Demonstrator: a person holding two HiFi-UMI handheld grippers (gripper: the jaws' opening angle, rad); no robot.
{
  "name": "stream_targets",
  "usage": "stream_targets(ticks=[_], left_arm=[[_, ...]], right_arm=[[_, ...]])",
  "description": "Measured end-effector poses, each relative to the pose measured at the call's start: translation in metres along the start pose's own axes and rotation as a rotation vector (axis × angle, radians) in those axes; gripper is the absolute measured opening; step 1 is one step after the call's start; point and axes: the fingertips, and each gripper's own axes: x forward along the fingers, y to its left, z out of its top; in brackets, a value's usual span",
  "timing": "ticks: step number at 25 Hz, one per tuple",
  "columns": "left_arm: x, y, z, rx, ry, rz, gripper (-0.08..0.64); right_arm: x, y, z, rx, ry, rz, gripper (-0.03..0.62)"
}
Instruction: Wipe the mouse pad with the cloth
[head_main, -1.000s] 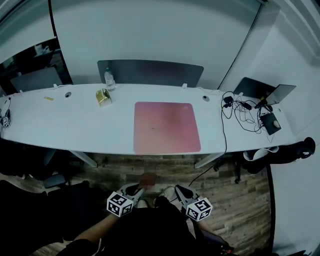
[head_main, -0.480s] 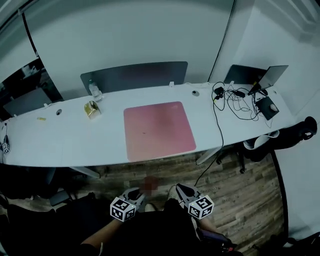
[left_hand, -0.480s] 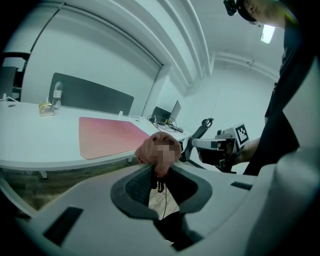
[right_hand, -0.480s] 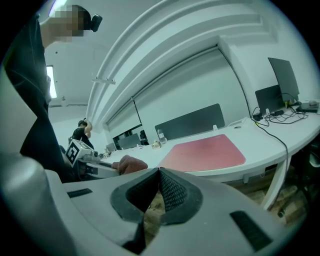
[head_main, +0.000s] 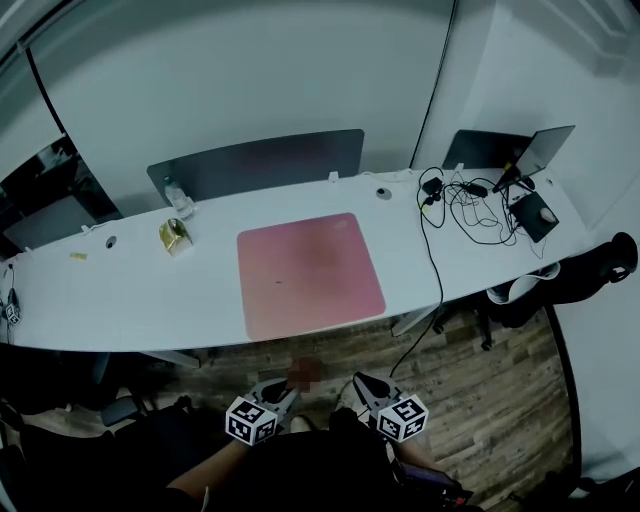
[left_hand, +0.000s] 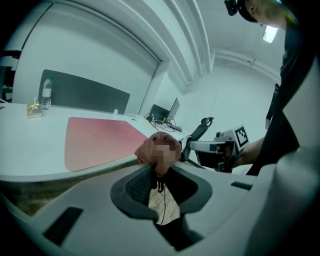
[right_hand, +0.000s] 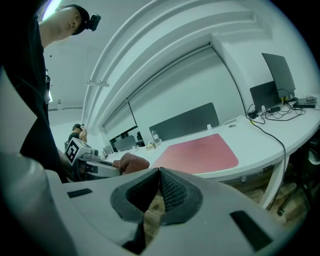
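A pink mouse pad (head_main: 308, 273) lies flat on the long white desk (head_main: 120, 300); it also shows in the left gripper view (left_hand: 95, 140) and the right gripper view (right_hand: 200, 150). My left gripper (head_main: 288, 388) is held low over the wooden floor, well short of the desk, and is shut on a bunched reddish-brown cloth (left_hand: 157, 150). The cloth (right_hand: 131, 162) also shows beside the left gripper in the right gripper view. My right gripper (head_main: 362, 385) is beside it, shut, with nothing between its jaws (right_hand: 159, 172).
A small gold box (head_main: 174, 236) and a water bottle (head_main: 176, 196) stand at the desk's left back. A dark divider panel (head_main: 255, 160) runs along the back edge. A laptop (head_main: 530, 155), a black device (head_main: 530, 212) and tangled cables (head_main: 470, 210) sit at the right end.
The head view has swung, so the desk and pad shifted left and tilted in the picture. Both grippers stay low near the person's body, the left still holding the cloth.
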Motion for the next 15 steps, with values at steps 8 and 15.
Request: stream_targets(ticks=[8, 15], left_arm=[[0.040, 0.002, 0.031, 0.031, 0.006, -0.006, 0.072], [0.083, 0.005, 0.056, 0.043, 0.009, -0.009, 0.072]], right_arm=[[0.007, -0.039, 0.021, 0.004, -0.010, 0.013, 0.026], [0.013, -0.081, 0.041, 0.004, -0.012, 0.020, 0.026]])
